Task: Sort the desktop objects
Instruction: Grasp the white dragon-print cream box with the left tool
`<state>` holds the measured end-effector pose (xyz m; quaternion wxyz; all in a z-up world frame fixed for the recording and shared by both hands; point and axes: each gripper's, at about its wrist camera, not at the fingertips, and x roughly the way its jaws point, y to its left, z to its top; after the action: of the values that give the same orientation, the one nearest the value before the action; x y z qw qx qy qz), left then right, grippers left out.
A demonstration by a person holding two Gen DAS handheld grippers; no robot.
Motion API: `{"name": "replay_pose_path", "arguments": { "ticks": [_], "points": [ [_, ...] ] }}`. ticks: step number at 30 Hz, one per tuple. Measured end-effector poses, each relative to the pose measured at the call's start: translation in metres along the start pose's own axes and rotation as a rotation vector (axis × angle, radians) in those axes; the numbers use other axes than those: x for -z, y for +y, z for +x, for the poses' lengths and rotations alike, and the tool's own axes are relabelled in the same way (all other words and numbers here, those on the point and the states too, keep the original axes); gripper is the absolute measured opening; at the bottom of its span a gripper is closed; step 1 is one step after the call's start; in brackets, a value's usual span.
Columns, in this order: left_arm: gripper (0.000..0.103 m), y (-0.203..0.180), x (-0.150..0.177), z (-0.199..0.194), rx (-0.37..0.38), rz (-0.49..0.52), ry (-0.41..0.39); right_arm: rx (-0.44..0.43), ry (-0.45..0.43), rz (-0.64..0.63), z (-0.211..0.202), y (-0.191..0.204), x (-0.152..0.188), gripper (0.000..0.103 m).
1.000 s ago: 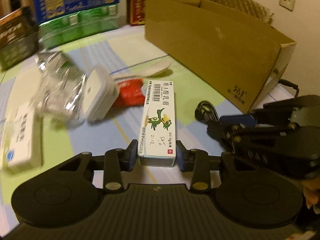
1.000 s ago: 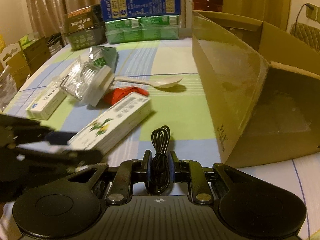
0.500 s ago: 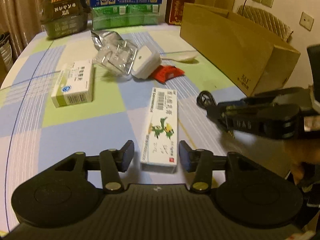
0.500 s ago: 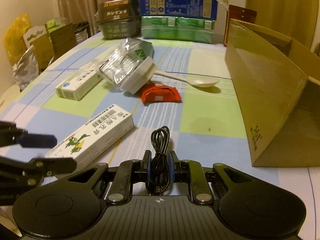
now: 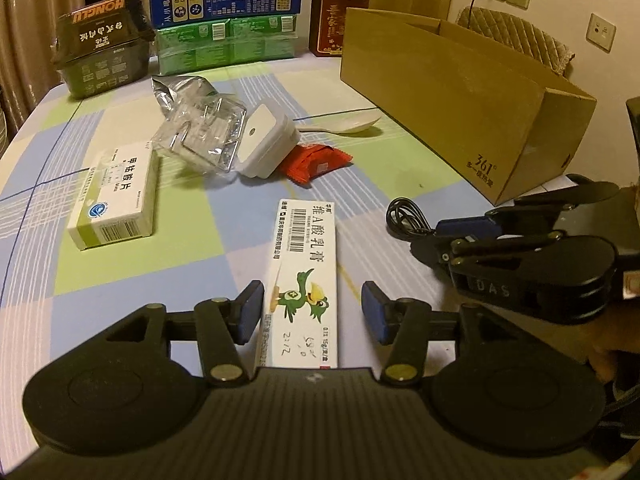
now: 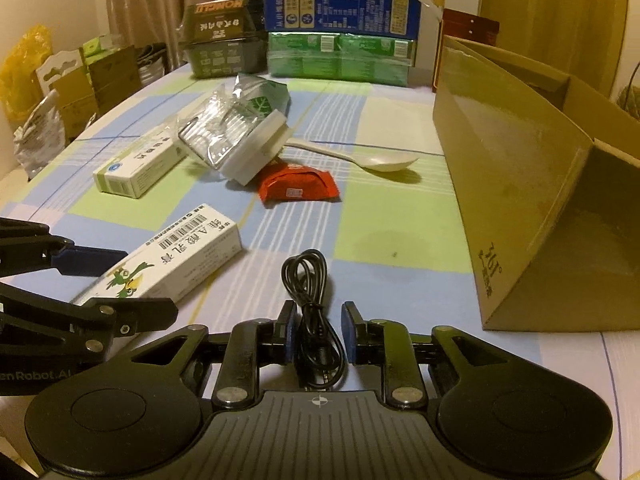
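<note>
A white ointment box with a green bird [image 5: 306, 276] lies flat on the checked tablecloth, between the blue pads of my left gripper [image 5: 313, 312]. The jaws are opening and neither pad presses on the box. In the right wrist view the same box [image 6: 172, 252] lies at the left with the left gripper [image 6: 150, 284] around its near end. A coiled black cable [image 6: 308, 280] rests on the table between the pads of my right gripper [image 6: 319, 332]. Those jaws are opening too, with a slim gap on the right side. The left wrist view shows the cable [image 5: 404, 216] and right gripper [image 5: 436, 236] at the right.
An open cardboard box [image 5: 460, 100] stands on the right. Mid-table lie a white spoon [image 5: 344, 126], a red packet [image 5: 316, 160], a white adapter in clear packaging [image 5: 264, 140] and a second medicine box [image 5: 116, 196]. Stacked cartons [image 5: 224, 20] line the far edge.
My left gripper let go of the ointment box, widened and drew back from the pile. The right gripper's pads parted from the cable they had pinched.
</note>
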<state>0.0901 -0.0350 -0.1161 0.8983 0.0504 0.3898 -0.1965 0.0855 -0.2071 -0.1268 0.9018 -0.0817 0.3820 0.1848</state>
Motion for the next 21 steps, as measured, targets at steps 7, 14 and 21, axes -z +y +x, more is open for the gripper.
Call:
{"name": "replay_pose_path", "arguments": {
  "ticks": [7, 14, 21],
  "points": [
    [0.048, 0.000, -0.002, 0.006, -0.002, 0.003, 0.006, 0.006, -0.014, -0.054, 0.003, 0.004, -0.001, 0.022],
    [0.047, -0.002, -0.001, 0.011, -0.010, 0.014, 0.021, 0.002, -0.005, -0.078, 0.001, 0.007, 0.001, 0.021],
    [0.047, -0.003, -0.002, 0.014, -0.013, 0.016, 0.027, 0.004, -0.002, -0.106, 0.001, 0.011, 0.001, 0.015]
  ]
}}
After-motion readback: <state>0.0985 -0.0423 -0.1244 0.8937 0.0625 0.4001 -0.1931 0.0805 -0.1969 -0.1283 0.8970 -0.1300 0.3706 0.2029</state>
